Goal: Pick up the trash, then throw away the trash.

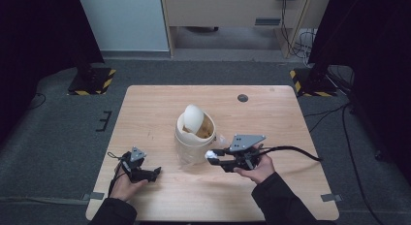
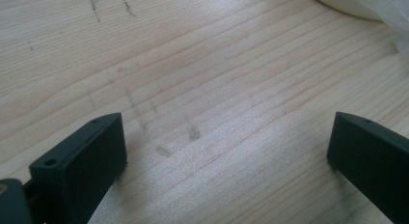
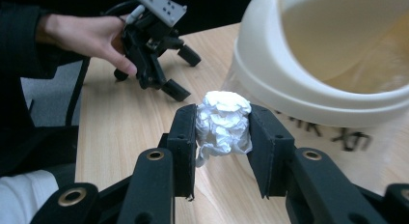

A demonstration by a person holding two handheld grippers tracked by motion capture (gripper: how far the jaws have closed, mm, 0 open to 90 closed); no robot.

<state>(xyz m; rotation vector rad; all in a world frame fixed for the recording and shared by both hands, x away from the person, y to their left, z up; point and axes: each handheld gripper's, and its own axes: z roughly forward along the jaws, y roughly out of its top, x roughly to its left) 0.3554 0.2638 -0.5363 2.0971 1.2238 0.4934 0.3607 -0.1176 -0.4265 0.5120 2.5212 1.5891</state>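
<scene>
A crumpled white paper ball (image 3: 223, 123) sits pinched between the jaws of my right gripper (image 3: 223, 132), which is shut on it. From above, that right gripper (image 1: 213, 158) holds the paper ball (image 1: 210, 154) just right of a cream waste bin (image 1: 186, 142) with its swing lid (image 1: 193, 118) tipped open. The bin's rim (image 3: 289, 96) looms close at the upper right of the right gripper view. My left gripper (image 1: 156, 174) rests on the table at the front left, jaws wide apart over bare wood (image 2: 202, 89), holding nothing. The left gripper (image 3: 181, 74) also appears in the right gripper view.
The wooden table (image 1: 271, 113) has a dark round cable hole (image 1: 243, 98) near its far edge. A clear plastic liner (image 1: 220, 140) hangs around the bin. Black stands with yellow-striped bases (image 1: 92, 82) stand on the grey floor beyond.
</scene>
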